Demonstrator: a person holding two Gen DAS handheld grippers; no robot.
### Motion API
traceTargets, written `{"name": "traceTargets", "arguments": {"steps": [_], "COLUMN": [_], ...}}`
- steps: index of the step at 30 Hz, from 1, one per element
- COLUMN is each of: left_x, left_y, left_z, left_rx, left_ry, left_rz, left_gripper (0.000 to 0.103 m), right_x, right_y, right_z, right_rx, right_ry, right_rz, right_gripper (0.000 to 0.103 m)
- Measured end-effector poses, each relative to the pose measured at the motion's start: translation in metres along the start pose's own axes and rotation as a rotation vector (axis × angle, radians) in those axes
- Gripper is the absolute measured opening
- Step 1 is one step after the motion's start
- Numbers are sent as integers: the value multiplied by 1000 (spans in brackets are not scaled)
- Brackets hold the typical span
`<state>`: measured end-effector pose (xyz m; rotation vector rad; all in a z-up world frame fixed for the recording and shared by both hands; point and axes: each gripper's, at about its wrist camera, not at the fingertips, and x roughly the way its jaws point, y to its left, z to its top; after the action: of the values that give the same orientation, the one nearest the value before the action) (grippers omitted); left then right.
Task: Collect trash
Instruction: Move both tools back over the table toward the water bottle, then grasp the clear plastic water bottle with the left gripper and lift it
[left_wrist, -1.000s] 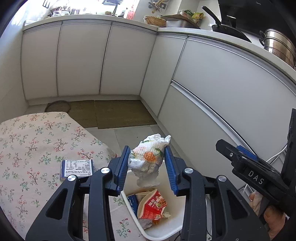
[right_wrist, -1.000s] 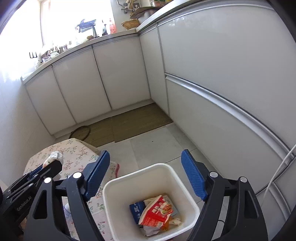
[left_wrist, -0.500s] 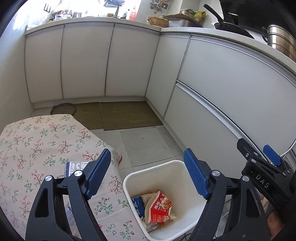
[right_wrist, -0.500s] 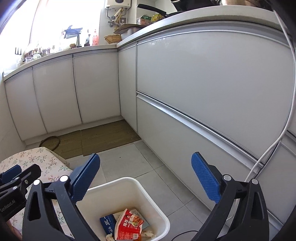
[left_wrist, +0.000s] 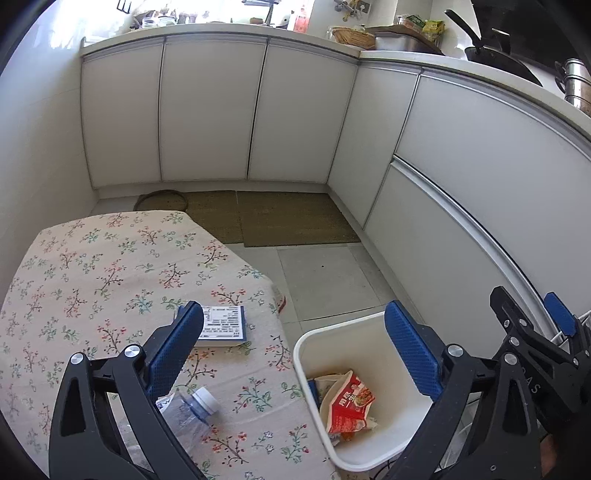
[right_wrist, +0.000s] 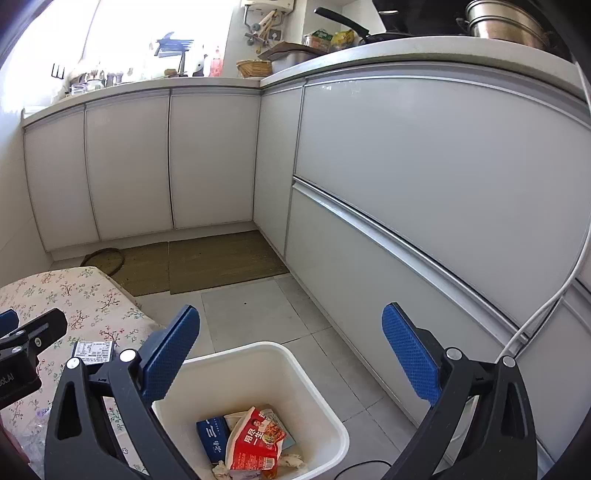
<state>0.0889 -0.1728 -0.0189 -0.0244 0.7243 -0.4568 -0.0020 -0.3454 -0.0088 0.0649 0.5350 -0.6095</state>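
Note:
A white trash bin (left_wrist: 373, 332) stands on the floor beside the table, holding a red snack wrapper (left_wrist: 347, 402) and other trash. It also shows in the right wrist view (right_wrist: 255, 365) with the red wrapper (right_wrist: 255, 443) and a blue packet (right_wrist: 212, 437). My left gripper (left_wrist: 293, 339) is open and empty above the table edge and bin. My right gripper (right_wrist: 290, 341) is open and empty above the bin. A flat blue-edged packet (left_wrist: 221, 325) and a crushed clear plastic bottle (left_wrist: 188, 413) lie on the floral tablecloth (left_wrist: 92, 277).
White kitchen cabinets (left_wrist: 207, 110) run along the back and right. Brown mats (left_wrist: 288, 218) lie on the tiled floor. A white cable (right_wrist: 554, 295) hangs at the right cabinet. The right gripper shows at the right edge of the left wrist view (left_wrist: 532, 332).
My left gripper has opened and let go of the white plastic bag, which is out of sight. It has swung left over the table. The right gripper has tilted up a little.

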Motion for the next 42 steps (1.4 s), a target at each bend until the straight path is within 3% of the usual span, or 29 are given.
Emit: {"name": "traceTargets", "arguments": {"steps": [6, 14, 19, 24, 26, 33, 36, 38, 42], "left_x": [-3, 2, 21, 40, 47, 79, 87, 90, 88], "left_y": [20, 59, 89, 129, 130, 110, 107, 107, 108], "left_z": [-5, -16, -35, -67, -78, -110, -110, -107, -108], "left_rx": [11, 59, 169, 121, 156, 369, 380, 374, 372], "left_ry": [42, 178, 393, 592, 645, 725, 741, 752, 755], "left_rz": [46, 109, 127, 96, 75, 55, 2, -32, -60], "left_gripper": [95, 95, 95, 95, 95, 95, 92, 78, 77], "right_x": [-3, -15, -21, -19, -15, 0, 5, 10, 19], "right_y": [23, 63, 80, 89, 93, 108, 107, 106, 106], "right_z": [-5, -19, -24, -26, -27, -37, -39, -39, -39], "right_rx": [-43, -130, -157, -166, -171, -205, -200, -194, -172], "right_ry": [15, 37, 49, 70, 90, 163, 182, 196, 232], "right_rz": [35, 105, 139, 158, 169, 184, 181, 178, 189], "right_gripper": [96, 96, 96, 96, 96, 96, 96, 96, 96]}}
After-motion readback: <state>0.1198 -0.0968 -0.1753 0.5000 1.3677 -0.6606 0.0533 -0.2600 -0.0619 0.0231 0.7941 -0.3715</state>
